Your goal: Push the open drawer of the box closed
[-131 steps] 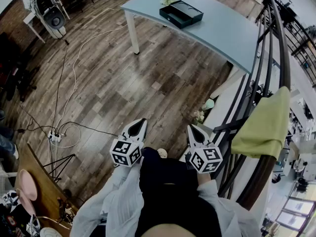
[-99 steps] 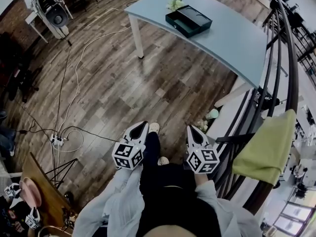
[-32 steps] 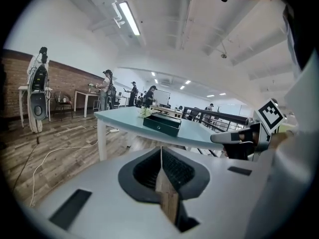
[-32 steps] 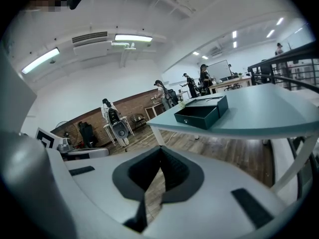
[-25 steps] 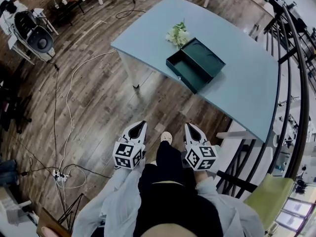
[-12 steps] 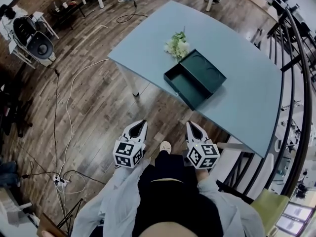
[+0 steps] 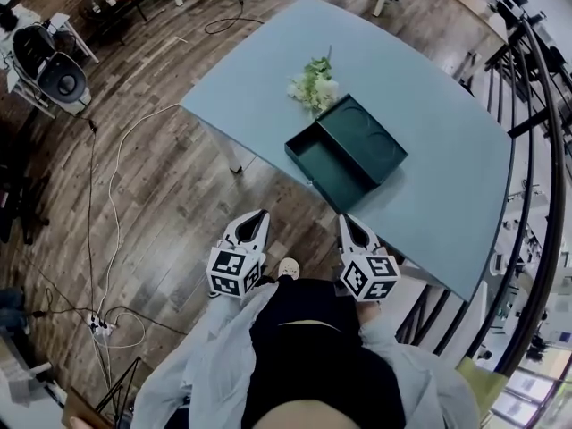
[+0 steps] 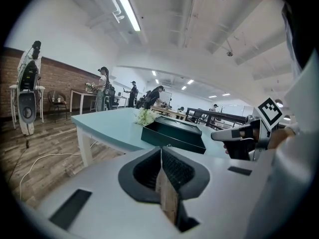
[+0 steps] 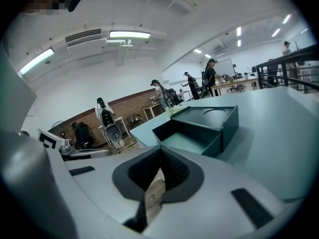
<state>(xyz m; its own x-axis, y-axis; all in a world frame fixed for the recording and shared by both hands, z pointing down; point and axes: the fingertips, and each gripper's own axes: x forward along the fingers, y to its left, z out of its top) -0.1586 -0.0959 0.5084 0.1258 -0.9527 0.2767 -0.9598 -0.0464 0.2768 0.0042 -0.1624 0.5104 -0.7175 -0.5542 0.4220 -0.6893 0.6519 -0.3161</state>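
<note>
A dark green box [image 7: 362, 141] lies on the light blue table [image 7: 259, 70], its drawer [image 7: 315, 156] pulled out toward the table's near edge. The drawer looks empty in the right gripper view, where the box [image 9: 214, 121] and drawer [image 9: 185, 137] sit just ahead. From the left gripper view the box [image 8: 174, 132] is ahead and to the right. My left gripper [image 7: 259, 215] hangs over the floor short of the table, jaws shut and holding nothing. My right gripper [image 7: 349, 222] is at the table's near edge just below the drawer, also shut and holding nothing.
A bunch of white flowers [image 7: 311, 83] lies beside the box's far left corner. A dark railing [image 7: 536, 150] runs along the right. Cables and a power strip [image 7: 98, 324] lie on the wooden floor at left. Standing equipment [image 7: 54, 61] is at far left. People work at tables in the background.
The person has walked up to the table. The box, far off five seconds ago, now lies just ahead of both grippers. Both grippers kept their pose, held side by side.
</note>
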